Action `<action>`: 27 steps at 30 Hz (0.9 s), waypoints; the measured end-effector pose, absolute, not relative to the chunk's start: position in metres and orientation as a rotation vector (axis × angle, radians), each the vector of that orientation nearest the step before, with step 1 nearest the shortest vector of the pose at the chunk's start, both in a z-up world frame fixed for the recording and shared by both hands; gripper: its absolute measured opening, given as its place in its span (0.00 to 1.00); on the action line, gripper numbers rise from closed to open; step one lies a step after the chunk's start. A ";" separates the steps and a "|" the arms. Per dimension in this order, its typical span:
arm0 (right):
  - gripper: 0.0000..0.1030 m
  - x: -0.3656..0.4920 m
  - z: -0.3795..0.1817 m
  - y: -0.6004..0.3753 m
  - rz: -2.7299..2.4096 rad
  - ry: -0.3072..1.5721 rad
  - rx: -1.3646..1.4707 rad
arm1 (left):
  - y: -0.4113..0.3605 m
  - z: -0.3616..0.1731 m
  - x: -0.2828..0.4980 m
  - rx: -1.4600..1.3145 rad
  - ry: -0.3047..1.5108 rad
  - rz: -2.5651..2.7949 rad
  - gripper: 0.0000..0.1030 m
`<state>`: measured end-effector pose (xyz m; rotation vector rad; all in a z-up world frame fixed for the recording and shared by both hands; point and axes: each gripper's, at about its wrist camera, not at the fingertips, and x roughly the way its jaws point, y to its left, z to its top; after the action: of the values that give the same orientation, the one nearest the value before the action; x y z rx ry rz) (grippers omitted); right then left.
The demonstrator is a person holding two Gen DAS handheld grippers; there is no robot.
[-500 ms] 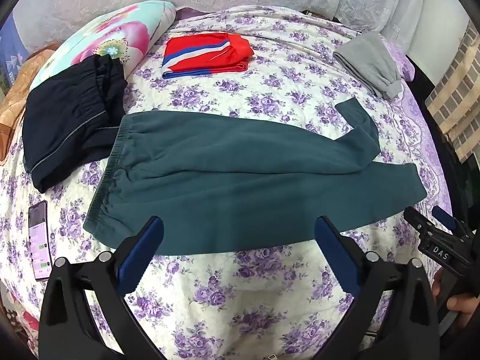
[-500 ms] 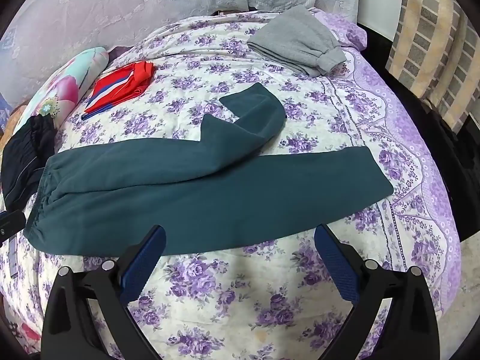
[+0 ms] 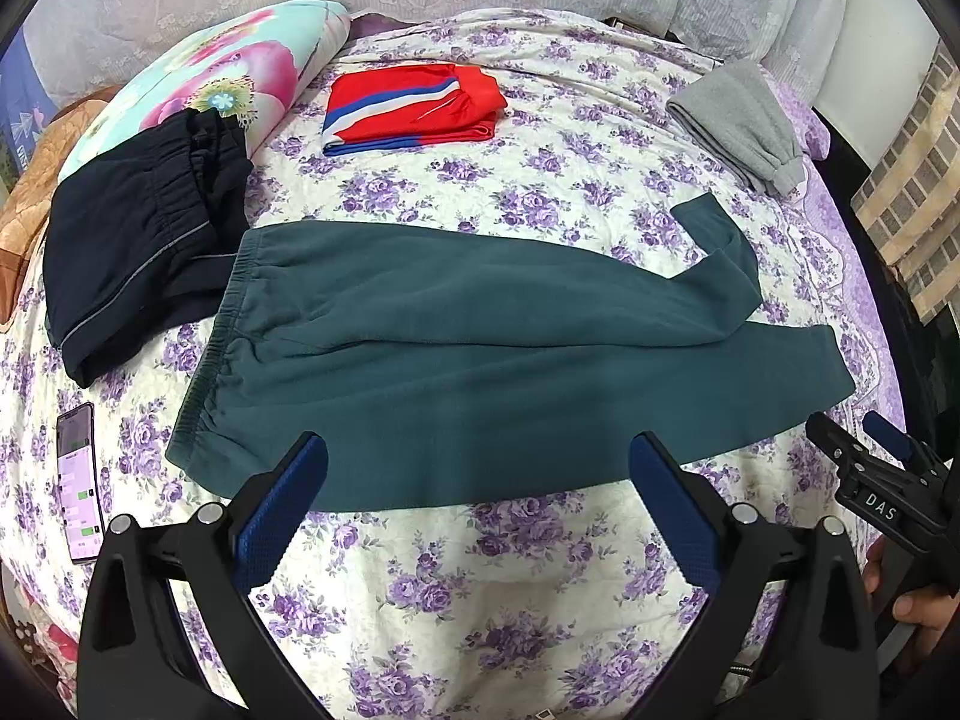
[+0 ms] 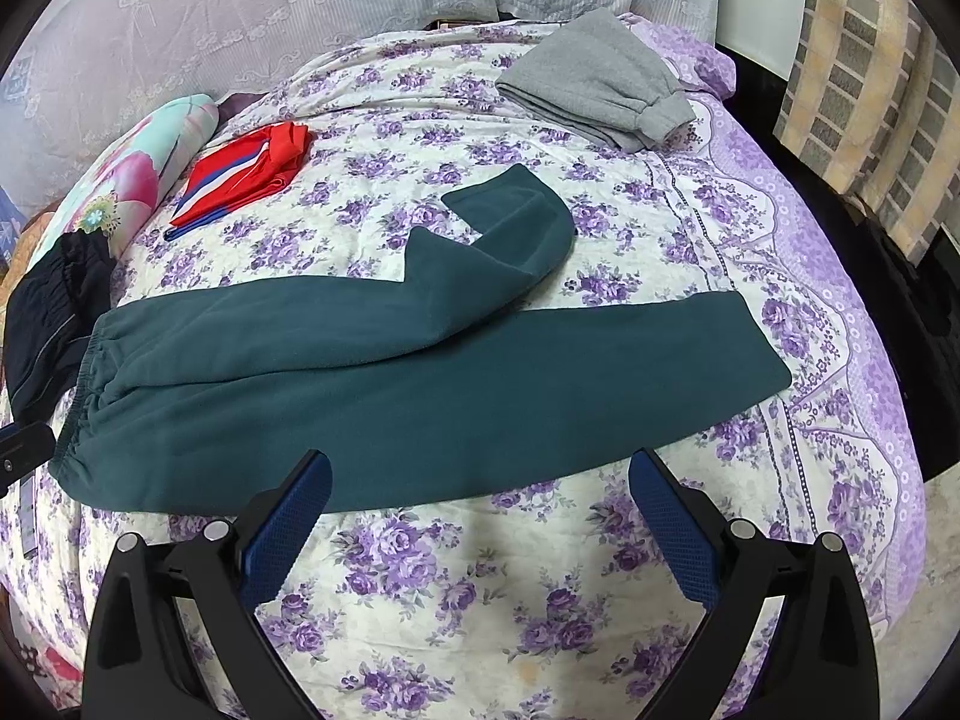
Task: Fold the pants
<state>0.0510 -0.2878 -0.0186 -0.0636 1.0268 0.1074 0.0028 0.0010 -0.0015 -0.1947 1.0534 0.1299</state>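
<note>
Both tongs gape wide — left tongs point(image 3: 477, 456) and right tongs point(image 4: 480, 459) — gripping nothing.

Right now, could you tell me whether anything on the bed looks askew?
Yes: the teal pants lie flat, but the far leg's cuff end is doubled back on itself, while the near leg lies straight.
</note>
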 end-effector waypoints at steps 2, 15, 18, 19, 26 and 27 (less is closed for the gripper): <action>0.96 0.051 -0.020 -0.288 0.107 1.031 -0.058 | -0.003 -0.002 0.000 -0.193 1.047 0.131 0.95; 0.96 0.056 -0.026 -0.291 0.114 1.044 -0.043 | -0.001 -0.005 0.006 -0.177 1.054 0.143 0.95; 0.96 0.057 -0.026 -0.291 0.115 1.041 -0.046 | 0.000 -0.004 0.006 -0.187 1.040 0.133 0.95; 0.96 0.057 -0.026 -0.291 0.115 1.040 -0.046 | -0.001 -0.004 0.006 -0.182 1.040 0.135 0.95; 0.96 0.059 -0.027 -0.289 0.123 1.044 -0.046 | -0.001 -0.003 0.007 -0.181 1.049 0.144 0.95; 0.96 0.059 -0.027 -0.289 0.124 1.044 -0.047 | -0.001 -0.003 0.007 -0.181 1.049 0.145 0.95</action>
<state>0.0592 -0.2888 -0.0269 -0.0466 1.0441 0.1245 0.0074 -0.0006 -0.0031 -0.1811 1.0493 0.1445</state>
